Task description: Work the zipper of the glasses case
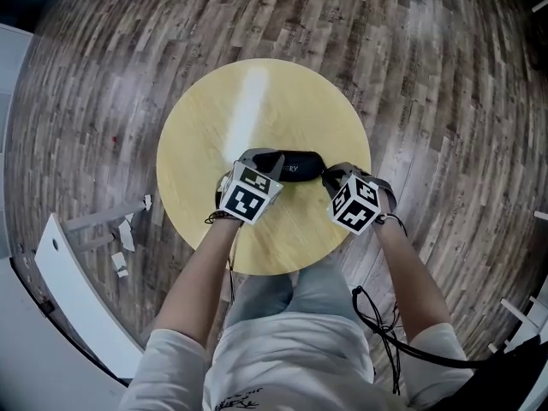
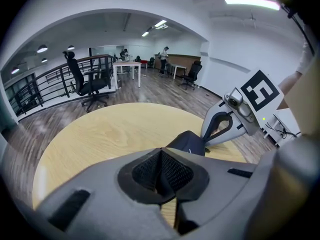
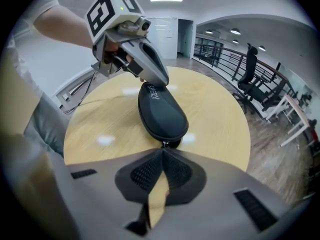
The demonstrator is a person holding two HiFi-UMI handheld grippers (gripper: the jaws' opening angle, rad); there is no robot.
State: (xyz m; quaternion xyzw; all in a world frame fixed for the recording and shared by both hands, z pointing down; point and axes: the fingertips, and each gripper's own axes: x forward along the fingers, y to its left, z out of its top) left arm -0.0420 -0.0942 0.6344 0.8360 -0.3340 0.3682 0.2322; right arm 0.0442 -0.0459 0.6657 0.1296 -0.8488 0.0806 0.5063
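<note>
Glasses case (image 3: 161,111) lies between left claw (image 3: 162,81) and right claw (image 3: 162,154).

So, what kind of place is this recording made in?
Probably an open-plan office or lab: a black office chair and white desks stand on a wood-look floor, beside a metal railing, under ceiling strip lights.

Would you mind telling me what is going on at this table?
A person at a round wooden table holds a gripper in each hand, working on a black glasses case that lies on it. The left gripper, jaws together, sits at the case's left end, seemingly steadying it. The right gripper appears closed on the zipper pull at the right end. The case looks zipped shut.
</note>
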